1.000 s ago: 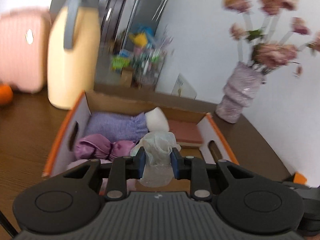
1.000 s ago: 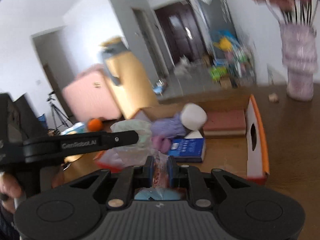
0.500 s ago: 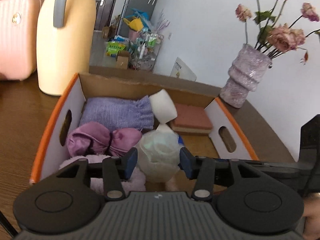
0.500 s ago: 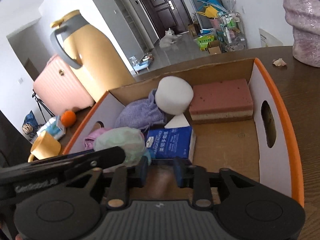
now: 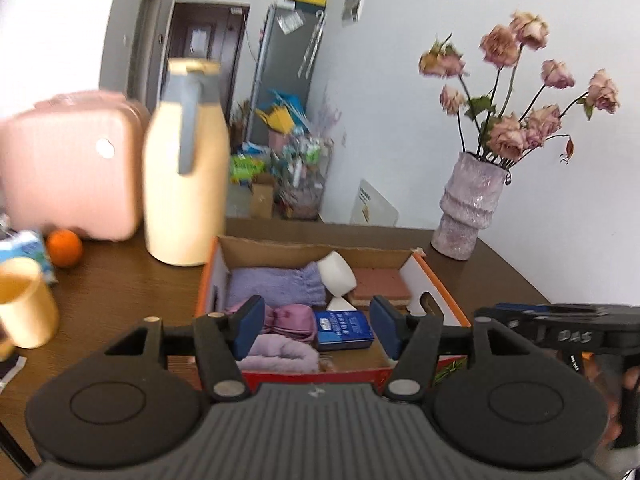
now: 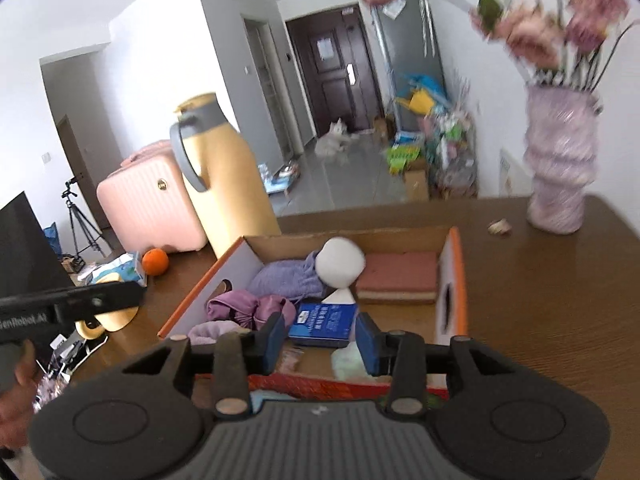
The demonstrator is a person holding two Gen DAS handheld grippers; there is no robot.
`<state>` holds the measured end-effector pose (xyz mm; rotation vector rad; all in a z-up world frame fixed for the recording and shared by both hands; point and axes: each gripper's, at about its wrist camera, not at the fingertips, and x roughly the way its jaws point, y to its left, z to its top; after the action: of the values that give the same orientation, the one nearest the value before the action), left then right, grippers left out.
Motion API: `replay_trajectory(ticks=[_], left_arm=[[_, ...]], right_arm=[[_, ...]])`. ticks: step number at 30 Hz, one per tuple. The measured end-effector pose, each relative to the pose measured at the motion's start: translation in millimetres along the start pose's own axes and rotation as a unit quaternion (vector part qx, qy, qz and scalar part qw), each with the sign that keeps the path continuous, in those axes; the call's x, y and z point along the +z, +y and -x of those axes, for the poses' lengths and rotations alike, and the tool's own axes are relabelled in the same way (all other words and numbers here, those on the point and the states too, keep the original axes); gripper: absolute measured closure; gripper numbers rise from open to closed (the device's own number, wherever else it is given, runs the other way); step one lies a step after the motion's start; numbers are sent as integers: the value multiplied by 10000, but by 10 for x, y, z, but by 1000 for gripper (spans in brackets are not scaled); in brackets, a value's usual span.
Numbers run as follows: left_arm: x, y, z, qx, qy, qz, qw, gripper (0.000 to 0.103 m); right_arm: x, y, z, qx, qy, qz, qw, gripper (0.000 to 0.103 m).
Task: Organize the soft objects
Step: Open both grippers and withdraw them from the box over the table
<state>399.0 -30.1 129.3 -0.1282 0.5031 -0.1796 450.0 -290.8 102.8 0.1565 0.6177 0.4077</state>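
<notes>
An orange-rimmed cardboard box sits on the brown table. It holds a lilac towel, a white foam roll, a pink sponge, a purple cloth bundle, a blue tissue pack, a fluffy pink piece and a pale green soft bag at the near wall. My left gripper is open and empty above the box's near edge. My right gripper is open and empty too.
A yellow thermos jug and a pink case stand behind the box at left. An orange and a yellow cup are at left. A lilac vase with flowers stands at right.
My left gripper let go of the pale green bag into the box and opened wide. Both grippers have pulled back and up from the box.
</notes>
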Motion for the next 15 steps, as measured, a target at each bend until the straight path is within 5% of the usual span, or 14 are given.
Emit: replay_trajectory(ticks=[7, 11, 15], left_arm=[[-187, -108, 554, 252, -357, -173, 9989, 36], [-430, -259, 891, 827, -950, -523, 9907, 29], [-807, -373, 1272, 829, -1248, -675, 9864, 24]], right_arm=[[-157, 96, 643, -125, -307, 205, 9992, 60], [-295, 199, 921, -223, -610, 354, 9973, 48], [-619, 305, 1295, -472, -1173, 593, 9902, 41]])
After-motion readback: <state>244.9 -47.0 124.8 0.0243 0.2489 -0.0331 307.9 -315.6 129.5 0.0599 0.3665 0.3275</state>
